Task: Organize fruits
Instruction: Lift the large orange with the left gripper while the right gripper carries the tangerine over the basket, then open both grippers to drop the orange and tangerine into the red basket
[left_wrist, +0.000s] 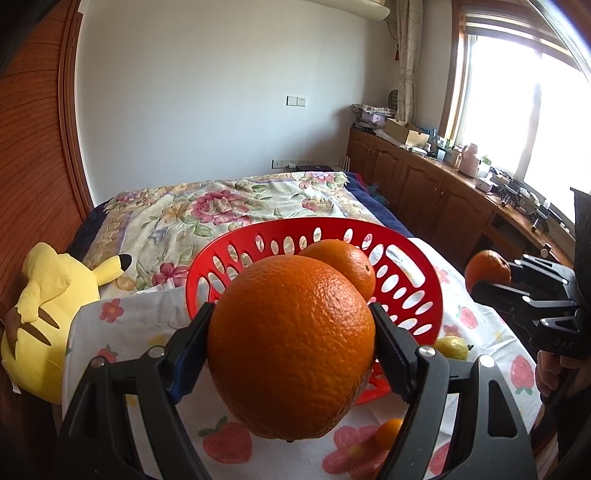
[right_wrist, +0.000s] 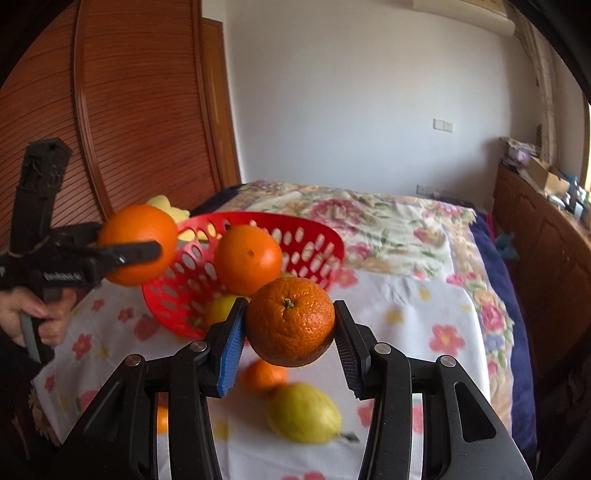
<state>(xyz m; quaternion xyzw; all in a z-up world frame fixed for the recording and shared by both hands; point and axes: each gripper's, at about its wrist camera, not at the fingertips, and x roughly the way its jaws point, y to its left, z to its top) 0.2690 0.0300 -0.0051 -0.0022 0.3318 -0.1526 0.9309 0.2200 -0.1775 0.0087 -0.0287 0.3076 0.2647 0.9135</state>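
My left gripper (left_wrist: 291, 332) is shut on a large orange (left_wrist: 291, 343), held just in front of the red slotted basket (left_wrist: 413, 266). One orange (left_wrist: 343, 264) lies in the basket. My right gripper (right_wrist: 290, 325) is shut on a smaller, darker orange (right_wrist: 290, 321), held above the cloth near the basket's (right_wrist: 184, 295) right rim. The left gripper with its orange (right_wrist: 138, 243) shows at the left of the right wrist view; the right gripper's orange (left_wrist: 487, 271) shows at the right of the left wrist view. A yellow fruit (right_wrist: 219, 308) lies inside the basket.
On the flowered cloth (right_wrist: 424, 317) lie a yellow pear (right_wrist: 303, 411), a small orange (right_wrist: 264, 374) and another orange piece (right_wrist: 161, 419). A lemon (left_wrist: 452, 347) sits by the basket. A yellow plush toy (left_wrist: 48, 314) lies at the left. Wooden cabinets (left_wrist: 424, 184) stand at the right.
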